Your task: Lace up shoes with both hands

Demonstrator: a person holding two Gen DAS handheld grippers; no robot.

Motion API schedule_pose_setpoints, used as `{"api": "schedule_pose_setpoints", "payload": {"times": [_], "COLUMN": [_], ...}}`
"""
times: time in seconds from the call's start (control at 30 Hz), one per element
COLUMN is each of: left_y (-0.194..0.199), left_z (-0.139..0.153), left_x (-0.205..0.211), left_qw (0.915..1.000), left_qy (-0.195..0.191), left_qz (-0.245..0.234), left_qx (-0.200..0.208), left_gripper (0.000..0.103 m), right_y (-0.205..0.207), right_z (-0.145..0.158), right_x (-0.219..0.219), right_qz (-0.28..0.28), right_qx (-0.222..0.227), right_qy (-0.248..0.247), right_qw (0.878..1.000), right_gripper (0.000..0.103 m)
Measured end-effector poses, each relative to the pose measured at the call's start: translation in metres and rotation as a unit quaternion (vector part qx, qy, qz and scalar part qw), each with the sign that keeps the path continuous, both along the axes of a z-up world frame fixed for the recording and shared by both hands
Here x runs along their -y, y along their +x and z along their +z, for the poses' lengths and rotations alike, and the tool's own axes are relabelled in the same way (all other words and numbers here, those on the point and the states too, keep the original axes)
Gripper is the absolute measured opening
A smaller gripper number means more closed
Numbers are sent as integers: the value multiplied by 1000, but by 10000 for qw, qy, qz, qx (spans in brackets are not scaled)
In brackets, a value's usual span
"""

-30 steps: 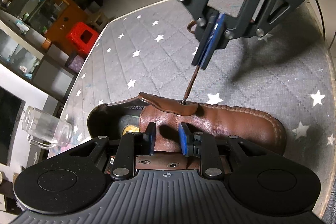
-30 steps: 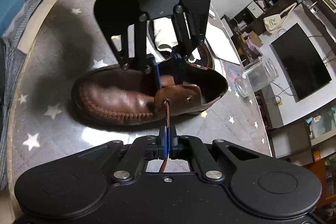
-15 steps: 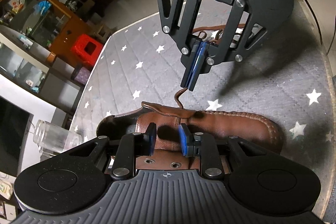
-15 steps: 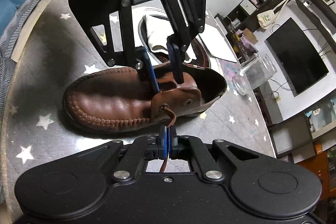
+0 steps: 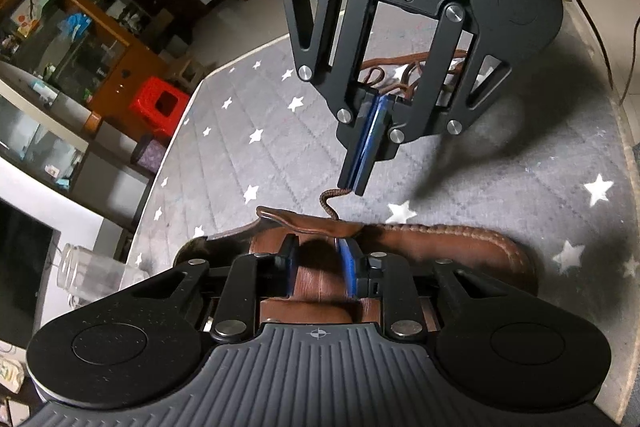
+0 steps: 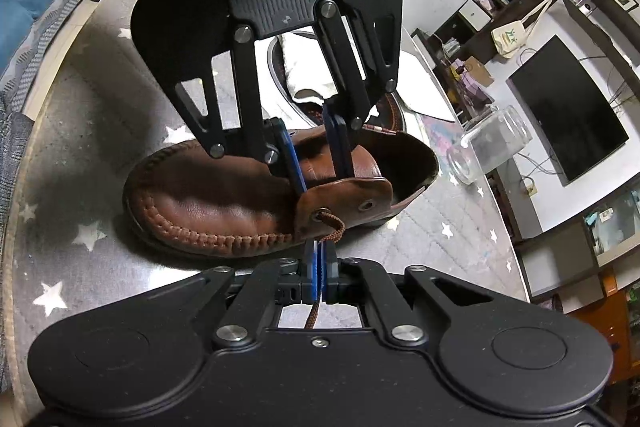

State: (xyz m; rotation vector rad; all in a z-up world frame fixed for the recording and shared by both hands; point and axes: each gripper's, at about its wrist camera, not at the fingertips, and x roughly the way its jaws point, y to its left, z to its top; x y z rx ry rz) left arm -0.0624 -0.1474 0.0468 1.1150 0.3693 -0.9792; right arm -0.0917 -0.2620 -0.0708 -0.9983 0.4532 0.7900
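Shoe [image 6: 224, 203]: brown leather loafer, lying on grey star-print tablecloth [image 5: 256, 131], toe toward left in R wrist view, heel opening toward glass jar [image 6: 488, 147]. Moccasin stitching round toe. Side flap [image 6: 348, 199] w/ two eyelets facing R cam.

Lace [image 6: 332, 227]: brown cord, coming out of front eyelet, curling in short slack loop, then into R gripper [image 6: 319, 259]. R jaws pressed together on lace, blue pads touching, cord tail exiting behind pads toward cam. Same in L wrist view: R gripper [image 5: 354, 183] hanging above shoe, pads closed, lace [image 5: 329, 205] kinked betw tips and flap.

L gripper [image 5: 318, 269]: jaws apart, straddling tongue/vamp area, one pad each side, nothing pinched. From R cam, L gripper [image 6: 316, 163] coming down from above, tips at or just behind flap's top edge; contact w/ leather can't be told.

Second shoe [image 6: 384, 111] behind first, partly hidden by L gripper, white stuffing inside. More loose lace [image 5: 400, 75] visible thru R gripper's linkage in L view. TV [image 6: 568, 107] and shelves in bkgd, red stool [image 5: 162, 103] off table.
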Motion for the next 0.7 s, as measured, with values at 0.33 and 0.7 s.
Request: {"api": "schedule_pose_setpoints", "payload": {"times": [0.33,0.7], "left_y": [-9,-32], "left_z": [-9,-3], "left_x": [0,4], "left_qw": [9974,9837], "left_qy": [-489,-881], "left_qz": [520,1492], "left_qx": [-81,487], "left_gripper": [3,3], "right_y": [-18,-33], "right_z": [3,-14], "right_x": [-7,-31], "right_qz": [56,-199], "right_qx": [144,-40], "right_qy": [80,685], "right_qw": [9998,9974], "right_gripper": [4,16]}}
